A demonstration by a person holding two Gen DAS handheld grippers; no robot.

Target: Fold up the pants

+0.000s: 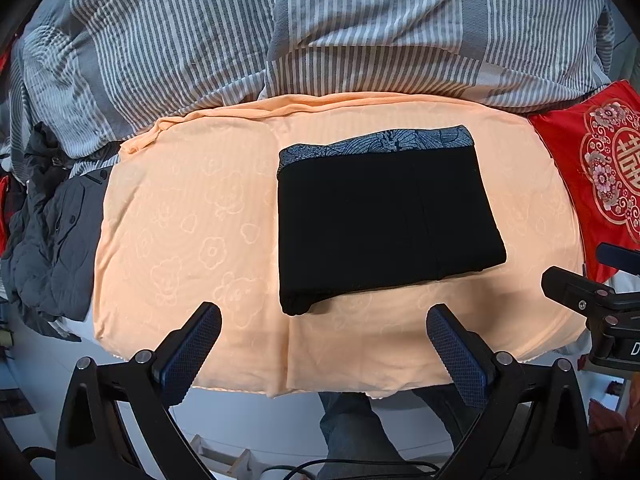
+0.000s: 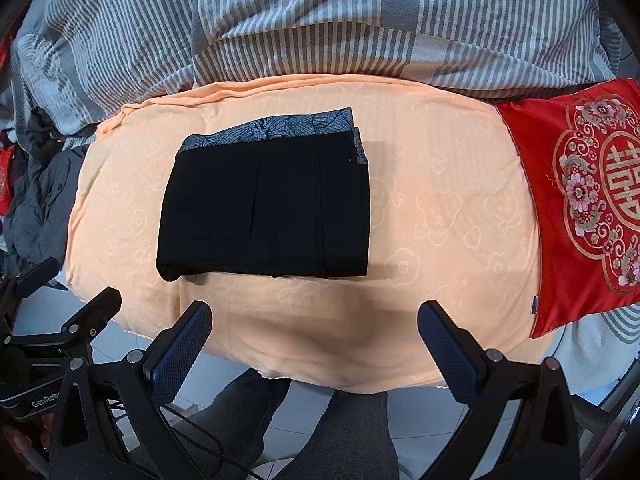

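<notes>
Black pants (image 1: pixel 384 216) lie folded into a neat rectangle on the peach blanket (image 1: pixel 192 208), their grey leaf-print waistband (image 1: pixel 380 142) along the far side. From my right wrist view the bundle sits toward the blanket's left half; from my left wrist view it sits right of centre, its near fold well short of the near edge.

My left gripper (image 1: pixel 324 344) hovers over that near edge, fingers spread wide, nothing between the blue textured pads (image 1: pixel 192 348). My right gripper (image 2: pixel 314 344) hangs the same way, jaws apart and empty, over the near edge too. Neither one touches the pants.

Writing now: on the left gripper's body, seen low left in the right wrist view, I read "GenRob" before it cuts off. On the right gripper's body (image 1: pixel 616 320), at the right margin of the left view, just a "D" shows.

Off the blanket's right edge rests a red cushion (image 2: pixel 580 208) with a gold embroidered double-happiness character ringed by flowers. Beyond the far edge is a grey-and-white striped duvet (image 1: pixel 320 28). Past the left edge, a dark grey jacket (image 1: pixel 48 240) is heaped.
</notes>
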